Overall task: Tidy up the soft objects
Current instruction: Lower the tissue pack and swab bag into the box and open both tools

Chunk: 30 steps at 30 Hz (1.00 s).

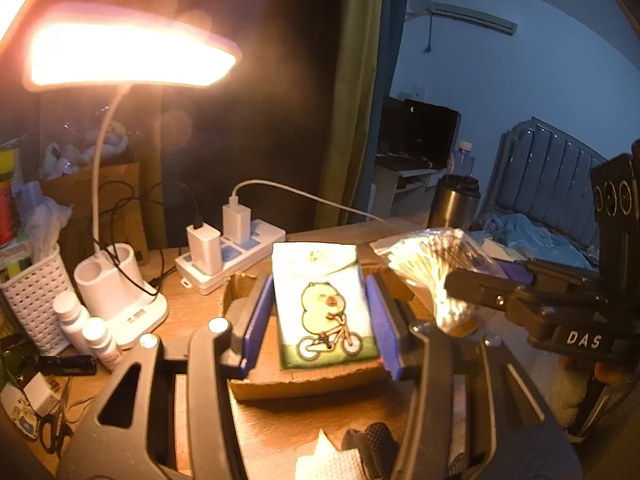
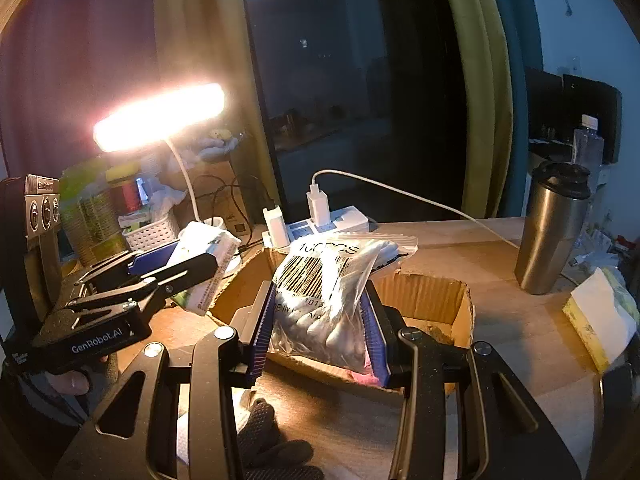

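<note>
Both packs are hanging over the open cardboard box (image 2: 424,296), neither yet inside. The left gripper (image 1: 320,312) is pinching the tissue pack (image 1: 324,300) between part-closed jaws, and the right gripper (image 2: 320,320) is squeezing the bag of cotton swabs (image 2: 320,300) likewise. Lowering and releasing look to be what remains; the box's contents are mostly hidden.
</note>
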Available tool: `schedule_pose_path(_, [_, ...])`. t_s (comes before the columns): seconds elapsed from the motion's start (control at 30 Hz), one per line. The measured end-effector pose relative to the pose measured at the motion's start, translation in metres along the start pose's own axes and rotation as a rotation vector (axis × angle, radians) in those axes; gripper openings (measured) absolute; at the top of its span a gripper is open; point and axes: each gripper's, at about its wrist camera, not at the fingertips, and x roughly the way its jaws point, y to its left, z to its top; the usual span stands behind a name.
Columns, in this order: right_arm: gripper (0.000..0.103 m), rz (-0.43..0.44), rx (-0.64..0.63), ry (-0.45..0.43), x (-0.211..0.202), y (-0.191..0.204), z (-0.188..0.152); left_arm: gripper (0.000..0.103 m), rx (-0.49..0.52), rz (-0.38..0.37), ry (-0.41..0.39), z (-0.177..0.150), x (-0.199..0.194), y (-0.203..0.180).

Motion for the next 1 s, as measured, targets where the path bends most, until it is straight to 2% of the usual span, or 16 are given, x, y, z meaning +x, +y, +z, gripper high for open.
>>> schedule_pose_path(0.5, [0.043,-0.008,-0.002,0.064,0.052,-0.014,-0.007,0.049,-0.001,0.012,0.136,-0.025,0.065,0.007])
schedule_pose_path(0.73, [0.043,0.010,0.014,0.106,0.076,-0.020,-0.015,0.050,0.006,0.016,0.185,-0.029,0.080,0.005])
schedule_pose_path(1.0, [0.045,0.033,0.036,0.155,0.093,-0.022,-0.022,0.056,-0.023,0.017,0.209,-0.029,0.082,0.011])
